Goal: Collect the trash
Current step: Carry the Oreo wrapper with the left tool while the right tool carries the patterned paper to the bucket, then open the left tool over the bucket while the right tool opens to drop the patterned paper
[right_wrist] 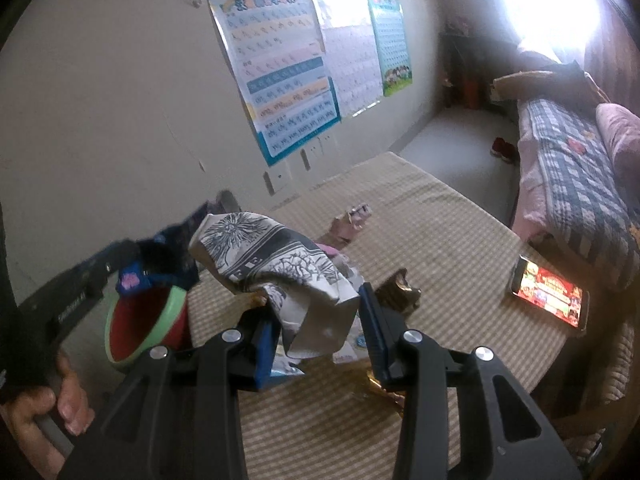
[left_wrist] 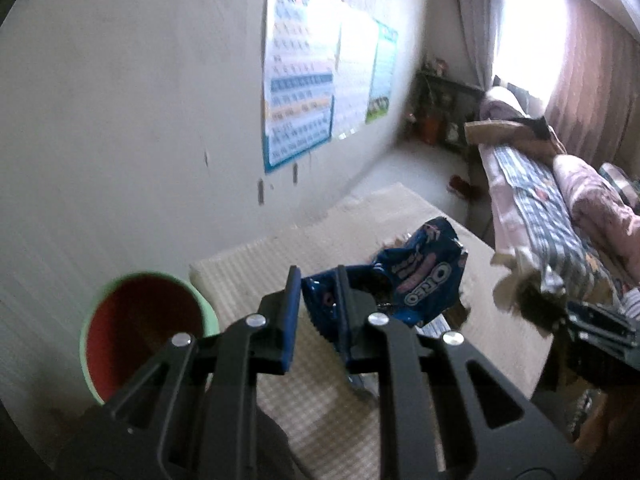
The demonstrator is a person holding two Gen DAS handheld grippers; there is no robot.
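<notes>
Your left gripper (left_wrist: 316, 292) angles downward over the table covered in beige checked cloth (left_wrist: 320, 412), its jaws clamped on a crumpled blue Oreo biscuit wrapper (left_wrist: 416, 280), which hangs clear of the cloth. Just to its left, beside the table edge, stands the round bin with a pale green rim and red inside (left_wrist: 140, 332); the wrapper is above and to the right of its mouth in this view. In the right wrist view, your hand (right_wrist: 48, 412) grips the handle of that left tool at the lower left, with the blue wrapper showing above the bin's rim.

Your right gripper (right_wrist: 320, 312) also tilts downward, its jaws pressed together on a crumpled white paper wrapper printed with black floral patterns (right_wrist: 280, 276), lifted off the cloth. More trash lies on the table: a brown and gold foil wrapper (right_wrist: 402, 292) just beyond the right finger, and a small pink wrapper (right_wrist: 352, 220) farther back. A smartphone with a lit red screen (right_wrist: 550, 292) lies near the table's right edge.
</notes>
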